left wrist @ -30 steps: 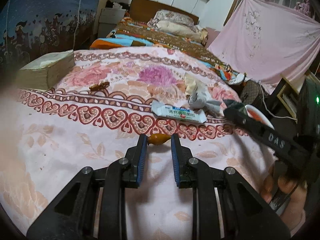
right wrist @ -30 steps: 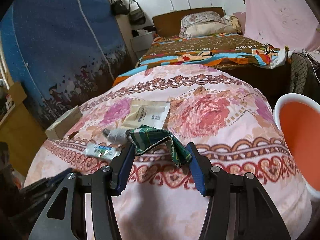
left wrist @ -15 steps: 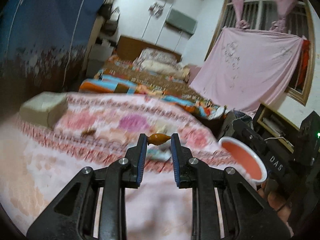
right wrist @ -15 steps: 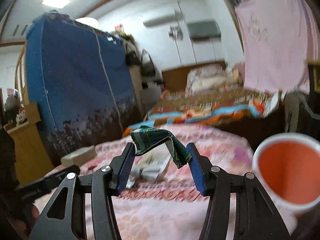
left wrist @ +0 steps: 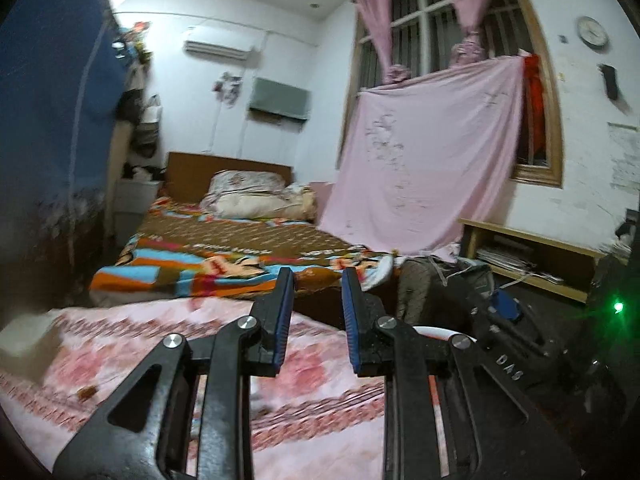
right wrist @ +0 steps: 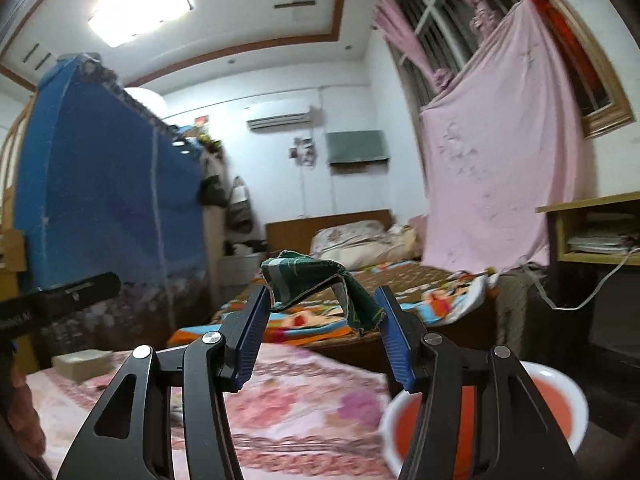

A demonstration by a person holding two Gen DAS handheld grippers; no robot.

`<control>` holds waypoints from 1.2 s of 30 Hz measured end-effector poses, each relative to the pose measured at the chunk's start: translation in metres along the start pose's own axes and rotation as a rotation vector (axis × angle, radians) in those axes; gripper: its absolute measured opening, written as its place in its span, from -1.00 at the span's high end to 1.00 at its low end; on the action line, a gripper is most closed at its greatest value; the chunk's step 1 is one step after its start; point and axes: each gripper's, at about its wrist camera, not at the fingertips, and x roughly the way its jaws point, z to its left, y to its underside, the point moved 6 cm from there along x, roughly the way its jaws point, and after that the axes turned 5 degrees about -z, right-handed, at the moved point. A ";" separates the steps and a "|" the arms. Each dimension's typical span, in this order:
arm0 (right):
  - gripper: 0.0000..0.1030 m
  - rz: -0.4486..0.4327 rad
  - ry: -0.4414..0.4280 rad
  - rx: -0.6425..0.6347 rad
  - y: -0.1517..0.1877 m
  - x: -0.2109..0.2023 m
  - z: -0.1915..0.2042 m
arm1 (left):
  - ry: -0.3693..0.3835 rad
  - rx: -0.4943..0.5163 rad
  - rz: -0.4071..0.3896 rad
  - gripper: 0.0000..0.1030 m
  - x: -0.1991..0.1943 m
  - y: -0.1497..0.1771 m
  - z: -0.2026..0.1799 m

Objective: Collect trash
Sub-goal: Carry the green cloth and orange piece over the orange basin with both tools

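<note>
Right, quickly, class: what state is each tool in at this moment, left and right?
Left tool: closed; whether anything is pinched at its tips cannot be told.
Right tool: closed on the green patterned wrapper.

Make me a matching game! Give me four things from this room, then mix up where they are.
Things:
1. green wrapper
2. orange basin
3. pink sheet
4. wall clock

Places:
A. hanging over the window
B. pinched in the right tool
C. high on the wall, right of the window
D. down low beside the floral bedspread

Pairs: 1-B, 2-D, 3-A, 4-C
</note>
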 end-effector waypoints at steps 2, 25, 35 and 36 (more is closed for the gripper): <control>-0.03 -0.009 0.033 0.003 0.001 -0.002 -0.013 | 0.036 0.024 -0.002 0.84 0.008 -0.001 -0.014; -0.03 0.193 0.323 0.182 0.055 -0.006 -0.130 | 0.239 0.039 0.327 0.84 0.105 0.064 -0.104; -0.05 0.277 0.337 0.229 0.071 -0.002 -0.138 | 0.252 0.016 0.460 0.84 0.122 0.091 -0.118; -0.05 0.280 0.339 0.232 0.072 -0.002 -0.138 | 0.251 0.012 0.477 0.84 0.124 0.093 -0.118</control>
